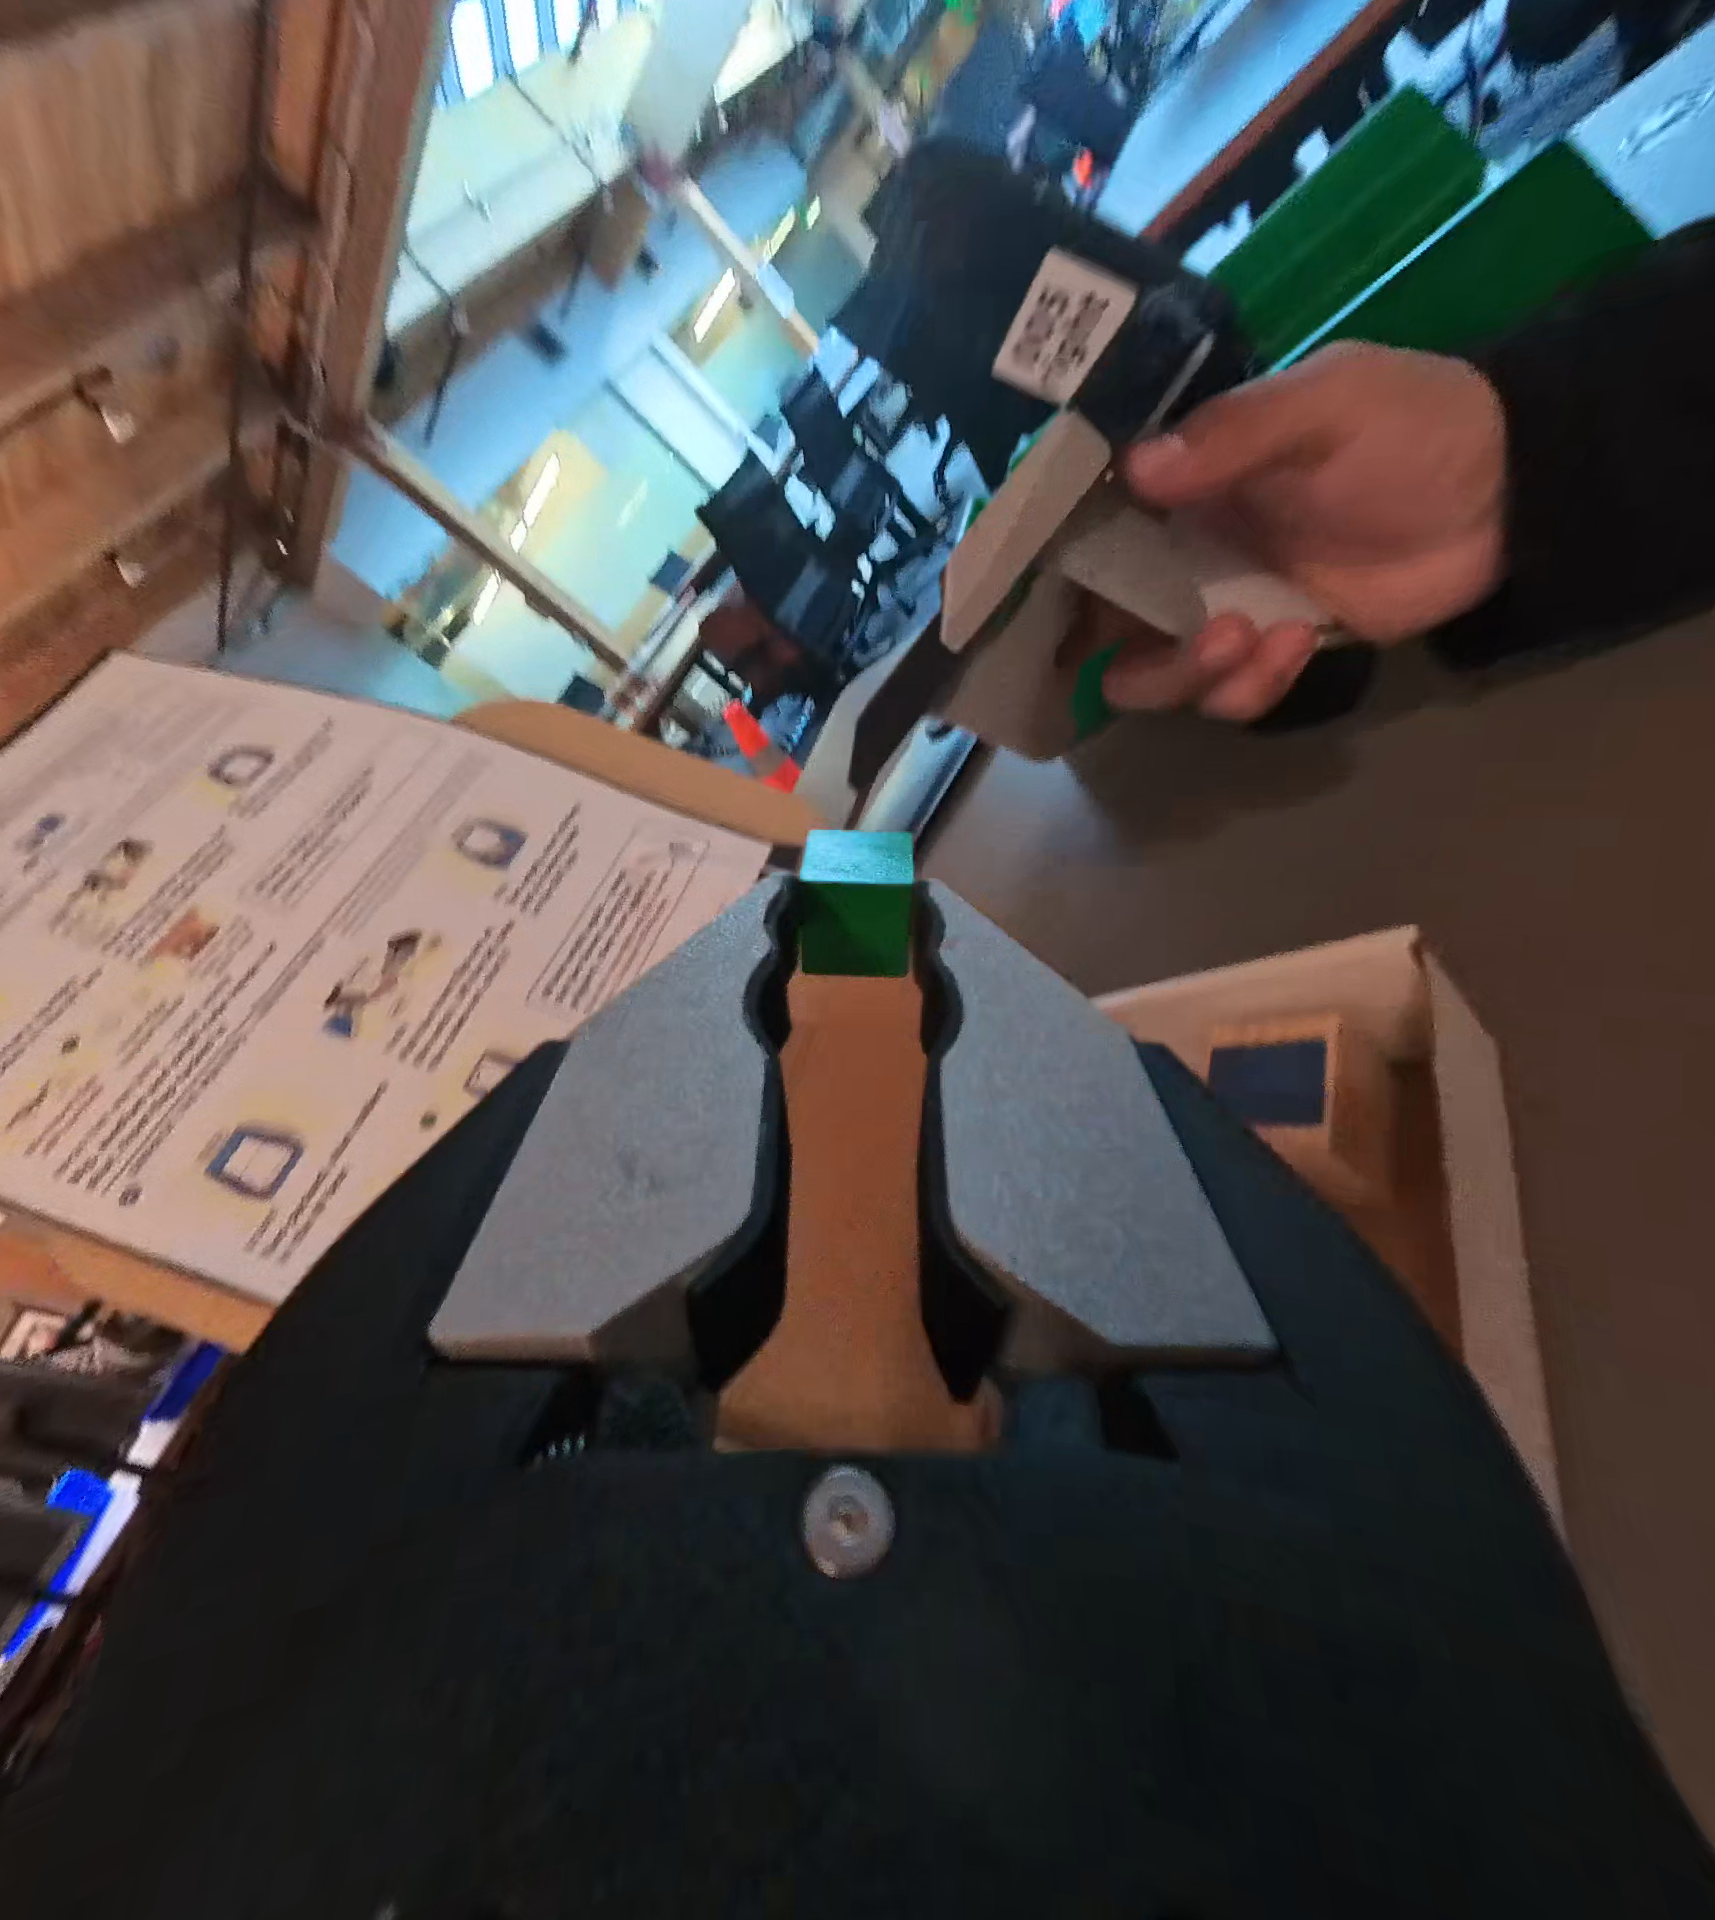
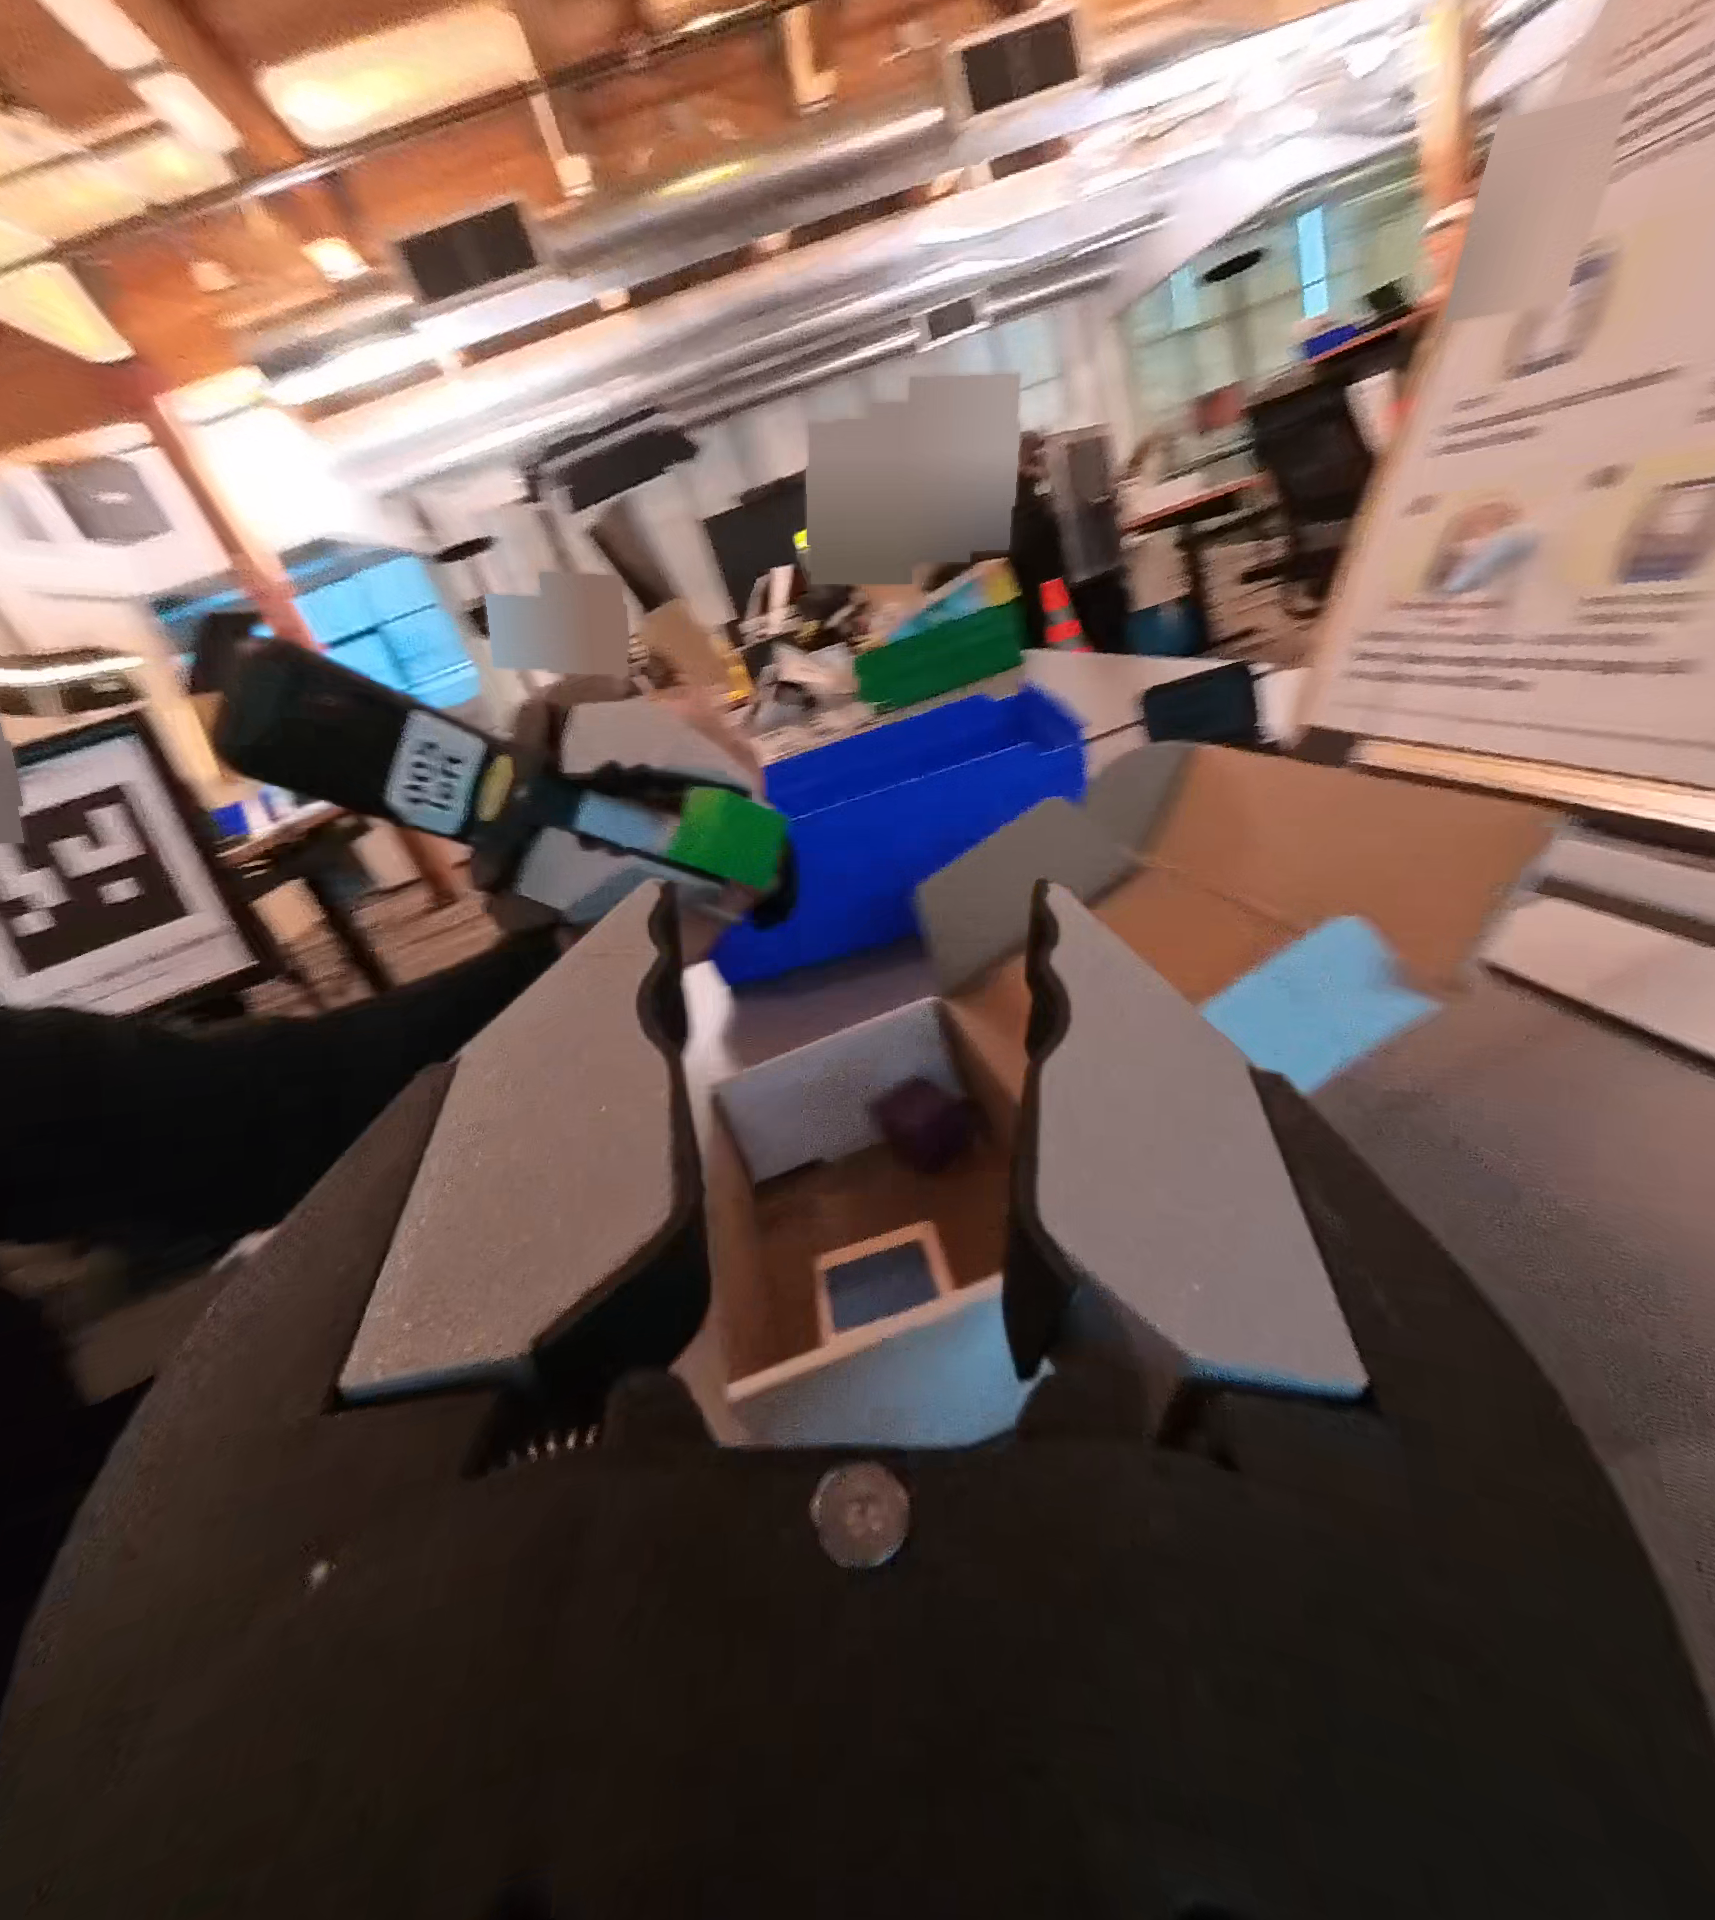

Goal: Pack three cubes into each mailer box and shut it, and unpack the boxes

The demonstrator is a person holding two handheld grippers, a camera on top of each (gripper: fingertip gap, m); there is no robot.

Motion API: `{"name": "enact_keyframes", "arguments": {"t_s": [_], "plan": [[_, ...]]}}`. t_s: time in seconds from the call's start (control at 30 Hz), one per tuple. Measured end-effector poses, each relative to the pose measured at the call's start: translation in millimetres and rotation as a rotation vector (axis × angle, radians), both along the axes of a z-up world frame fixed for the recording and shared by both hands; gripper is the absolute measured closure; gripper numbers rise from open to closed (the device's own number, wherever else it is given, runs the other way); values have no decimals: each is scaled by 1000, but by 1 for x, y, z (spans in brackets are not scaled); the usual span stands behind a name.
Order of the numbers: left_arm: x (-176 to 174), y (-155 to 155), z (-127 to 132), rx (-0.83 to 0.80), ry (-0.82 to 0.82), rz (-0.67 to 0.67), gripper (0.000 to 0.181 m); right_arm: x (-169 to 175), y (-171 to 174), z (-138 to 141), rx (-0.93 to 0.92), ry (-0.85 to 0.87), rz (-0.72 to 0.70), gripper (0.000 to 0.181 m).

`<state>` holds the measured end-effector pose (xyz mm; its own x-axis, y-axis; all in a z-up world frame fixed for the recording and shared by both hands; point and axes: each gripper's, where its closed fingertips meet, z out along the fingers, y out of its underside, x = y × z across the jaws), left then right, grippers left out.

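My left gripper [image 1: 855,909] is shut on a green cube [image 1: 855,868] and holds it in the air, left of an open cardboard mailer box [image 1: 1471,1164]. A blue cube [image 1: 1268,1083] lies in that box. My right gripper [image 2: 853,935] is open and empty, hovering over the open mailer box [image 2: 811,1107]. A purple cube [image 2: 920,1124] and a blue cube [image 2: 879,1288] lie inside. The right wrist view shows the left gripper [image 2: 739,862] with the green cube [image 2: 728,836] at the left. The left wrist view shows the right gripper [image 1: 1024,623] in a hand at the upper right.
The box lid [image 2: 1300,862] stands open behind the box, with a light blue label [image 2: 1320,997]. A blue bin [image 2: 915,821] and a green bin [image 2: 936,655] sit beyond. A printed poster board [image 1: 261,935] stands beside the box. The grey table [image 1: 1455,810] carries all of this. About 6 centimeters separates my left fingertips from my right. To the light blue label [image 2: 1320,997]: right tips about 9 centimeters, left tips about 15 centimeters.
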<state>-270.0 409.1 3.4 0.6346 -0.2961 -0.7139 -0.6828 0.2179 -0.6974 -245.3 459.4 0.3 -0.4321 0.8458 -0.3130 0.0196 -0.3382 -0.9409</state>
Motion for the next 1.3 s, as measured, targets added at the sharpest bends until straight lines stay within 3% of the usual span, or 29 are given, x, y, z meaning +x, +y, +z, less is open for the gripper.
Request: {"name": "enact_keyframes", "arguments": {"t_s": [0.23,0.3,0.43,0.5,0.57,0.67,0.73,0.83,0.93,1.0,1.1,1.3], "plan": [[31,0,-17,55,67,-92,162,-7,-69,-11,-75,-91,326,141],[35,-5,-26,55,92,-112,162,-14,-75,-17,-96,-124,328,158],[28,-7,-35,47,156,-61,162,-21,-75,-25,-134,-158,343,161],[20,-6,-41,16,177,-29,163,-26,-65,-32,-109,-185,278,161],[11,-13,-25,43,137,-20,167,-29,-50,-38,-48,-199,167,161],[-6,-33,20,36,-233,-85,154,-29,-37,-51,132,-232,39,161],[-35,-33,35,38,-461,-44,156,-33,-38,-56,231,-249,-4,161],[-79,-22,17,-39,-661,86,155,-46,-56,-64,299,-316,2,161],[-95,-9,-18,-226,-708,181,145,-56,-70,-87,432,-434,2,160],[-101,-4,-28,-252,-710,219,144,-56,-69,-100,521,-480,-31,146],[-103,0,-36,-254,-699,242,144,-57,-67,-90,462,-421,-65,129],[-108,-1,-31,-225,-716,257,143,-47,-19,-65,335,-301,-241,132]]}}
